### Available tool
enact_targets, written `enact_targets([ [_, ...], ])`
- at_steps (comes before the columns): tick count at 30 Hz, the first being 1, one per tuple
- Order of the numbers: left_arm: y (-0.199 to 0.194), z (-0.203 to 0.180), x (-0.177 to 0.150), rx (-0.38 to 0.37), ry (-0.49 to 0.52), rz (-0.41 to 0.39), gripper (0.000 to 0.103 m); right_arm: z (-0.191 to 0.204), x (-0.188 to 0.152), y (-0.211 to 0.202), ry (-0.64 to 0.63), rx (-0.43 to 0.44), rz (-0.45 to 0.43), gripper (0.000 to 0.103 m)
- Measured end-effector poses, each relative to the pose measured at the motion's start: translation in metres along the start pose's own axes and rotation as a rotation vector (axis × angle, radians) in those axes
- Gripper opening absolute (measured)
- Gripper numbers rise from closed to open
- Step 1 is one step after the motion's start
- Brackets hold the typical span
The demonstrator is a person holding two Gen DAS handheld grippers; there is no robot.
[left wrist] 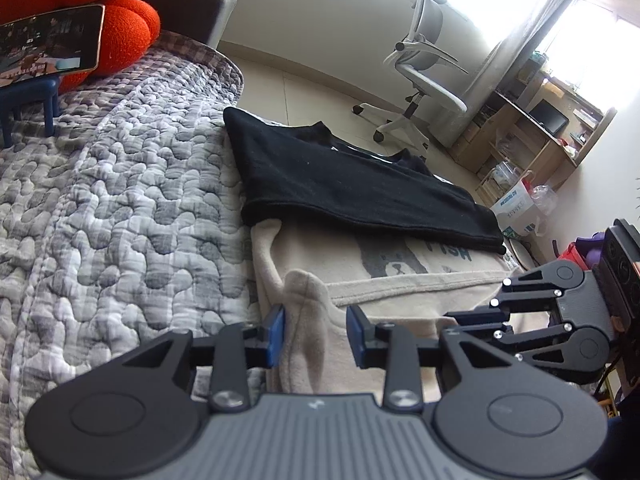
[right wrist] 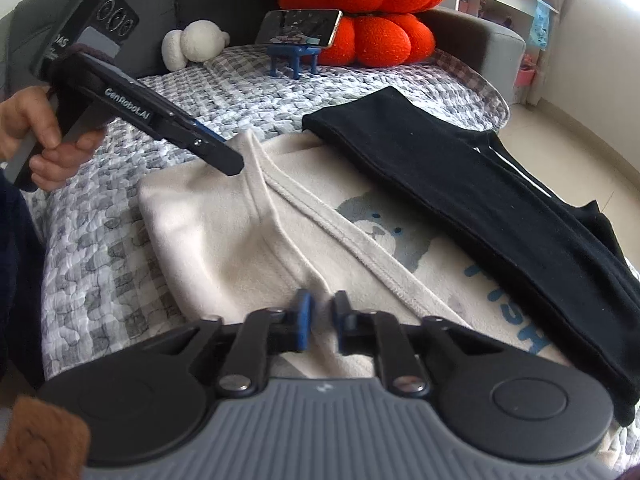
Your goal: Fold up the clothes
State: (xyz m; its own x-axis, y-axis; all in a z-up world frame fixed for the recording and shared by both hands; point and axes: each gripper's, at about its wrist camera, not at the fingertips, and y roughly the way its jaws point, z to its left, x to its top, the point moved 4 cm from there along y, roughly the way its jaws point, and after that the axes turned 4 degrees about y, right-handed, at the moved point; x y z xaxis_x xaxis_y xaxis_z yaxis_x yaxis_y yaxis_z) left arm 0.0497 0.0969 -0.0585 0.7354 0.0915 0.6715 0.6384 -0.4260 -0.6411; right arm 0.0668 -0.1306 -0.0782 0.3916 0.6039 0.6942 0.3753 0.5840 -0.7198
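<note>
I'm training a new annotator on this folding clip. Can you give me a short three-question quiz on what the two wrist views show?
1. True or false: the black garment lies partly on top of the cream garment.
2. Multiple choice: what does the phone lean against? A) a white pillow B) the orange cushion C) a wall
3. Short answer: what is between the fingers of the left tongs and of the right tongs?

Key:
1. True; its edge covers part of the bear print.
2. B; it sits on a small blue stand.
3. A raised fold of the cream garment runs between both pairs.
</note>
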Motion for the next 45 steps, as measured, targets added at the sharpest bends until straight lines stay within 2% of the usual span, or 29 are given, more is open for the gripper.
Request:
enact_targets([
  [4,-0.003,0.002,0.002,-0.019,-0.020,-0.010,0.039,0.001,0.006,-0.009,-0.014,-0.045,-0.052,0.006],
  [6,-0.002,0.002,0.002,-0.021,-0.021,-0.009,0.039,-0.004,0.012,-0.014,-0.006,-0.090,-0.086,0.006],
  [9,-0.002,0.003,0.003,-0.024,-0.032,-0.018,0.039,-0.010,0.016,-0.016,0.021,-0.109,-0.110,0.006],
  [10,-0.003,0.004,0.004,-0.025,-0.036,-0.022,0.039,-0.011,0.016,-0.012,0.022,-0.128,-0.108,0.006],
  [12,-0.003,0.005,0.005,-0.028,-0.044,-0.029,0.046,-0.011,0.016,-0.002,0.009,-0.173,-0.093,0.006],
  [14,-0.004,0.007,0.006,-0.030,-0.051,-0.037,0.060,-0.011,0.014,0.007,-0.002,-0.206,-0.077,0.006],
  [17,-0.004,0.009,0.007,-0.033,-0.063,-0.047,0.061,-0.012,0.011,0.015,-0.003,-0.226,-0.058,0.006],
  [21,0.000,0.007,0.007,-0.017,-0.048,-0.037,0.063,-0.014,0.014,0.009,0.020,-0.207,-0.083,0.007],
  [22,0.003,0.006,0.005,0.000,-0.034,-0.029,0.060,-0.012,0.015,0.009,0.017,-0.206,-0.089,0.007],
  [24,0.008,0.004,0.003,0.048,0.002,-0.012,0.036,-0.009,0.014,0.012,0.000,-0.212,-0.079,0.007],
  [25,0.008,0.005,0.003,0.078,0.013,-0.009,0.019,-0.008,0.014,0.015,-0.011,-0.219,-0.071,0.007],
  [26,0.008,0.007,0.003,0.102,0.017,-0.010,0.015,-0.009,0.012,0.016,-0.014,-0.233,-0.064,0.007],
  [28,0.000,0.010,0.006,0.107,0.004,-0.045,0.012,-0.009,0.012,0.014,-0.011,-0.243,-0.083,0.007],
  [32,-0.015,0.010,0.013,0.056,-0.012,-0.121,0.012,-0.011,0.015,0.008,-0.003,-0.252,-0.126,0.007],
  [34,-0.011,0.014,0.012,0.063,-0.033,-0.107,0.012,-0.013,0.016,0.004,0.010,-0.250,-0.137,0.007],
  [36,-0.002,0.018,0.009,0.083,-0.052,-0.077,0.012,-0.014,0.013,0.013,0.002,-0.268,-0.102,0.007],
  [39,0.004,0.021,0.006,0.089,-0.071,-0.059,0.012,-0.010,0.009,0.023,-0.035,-0.300,-0.073,0.013],
  [41,0.001,0.024,0.007,0.092,-0.085,-0.076,0.013,-0.017,0.012,0.012,-0.005,-0.288,-0.090,0.027],
  [43,-0.003,0.030,0.008,0.098,-0.108,-0.095,0.013,-0.027,0.014,-0.003,0.047,-0.266,-0.114,0.035],
  [45,-0.004,0.034,0.010,0.107,-0.123,-0.104,0.013,-0.047,0.007,-0.023,0.120,-0.283,-0.127,0.036],
])
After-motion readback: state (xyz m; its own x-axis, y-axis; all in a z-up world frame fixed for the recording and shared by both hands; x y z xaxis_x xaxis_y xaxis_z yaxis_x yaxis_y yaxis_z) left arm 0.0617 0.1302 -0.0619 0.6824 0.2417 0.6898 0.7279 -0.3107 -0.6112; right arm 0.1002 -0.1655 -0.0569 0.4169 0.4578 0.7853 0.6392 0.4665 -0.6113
